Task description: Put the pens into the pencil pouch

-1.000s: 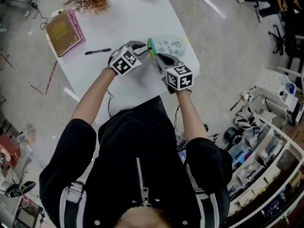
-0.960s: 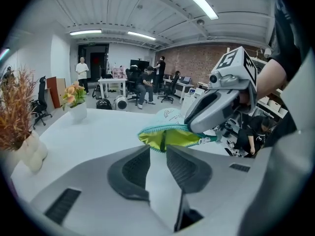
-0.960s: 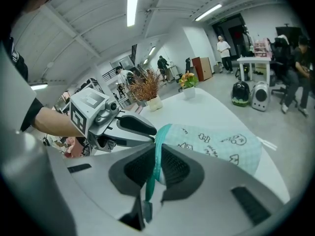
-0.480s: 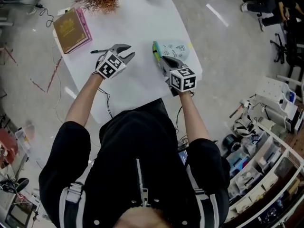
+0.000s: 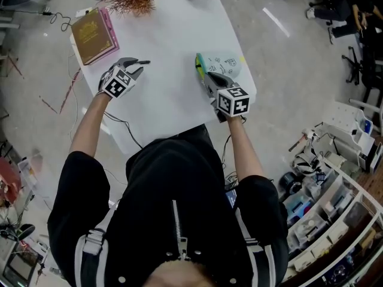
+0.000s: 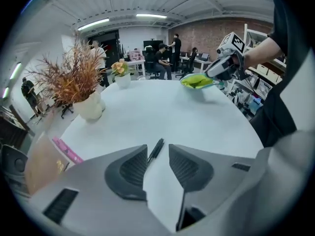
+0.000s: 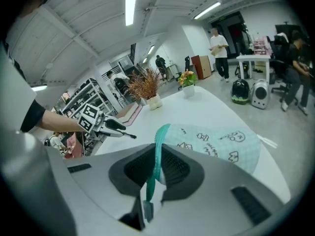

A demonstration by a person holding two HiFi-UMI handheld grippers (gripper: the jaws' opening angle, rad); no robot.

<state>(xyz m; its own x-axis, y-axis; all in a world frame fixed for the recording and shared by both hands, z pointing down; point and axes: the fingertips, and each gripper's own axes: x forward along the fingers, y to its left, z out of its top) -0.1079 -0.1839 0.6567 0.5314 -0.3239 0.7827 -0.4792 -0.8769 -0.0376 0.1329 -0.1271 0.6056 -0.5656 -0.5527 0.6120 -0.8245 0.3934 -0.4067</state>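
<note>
left gripper [image 5: 136,66]: jaws partly apart, just been opening, gripping nothing
pen [image 6: 156,149]: on table [image 5: 173,34], left side, near end at the gap between the left jaw tips
right gripper [image 7: 156,168]: clamped on teal edge of pouch [image 7: 216,141]
pouch: lying on table's right side

Left gripper [image 5: 135,66] gone left from mint patterned fabric pouch [image 5: 222,64] to slim black pen [image 6: 156,149]; jaws just widened, pen end in gap.
</note>
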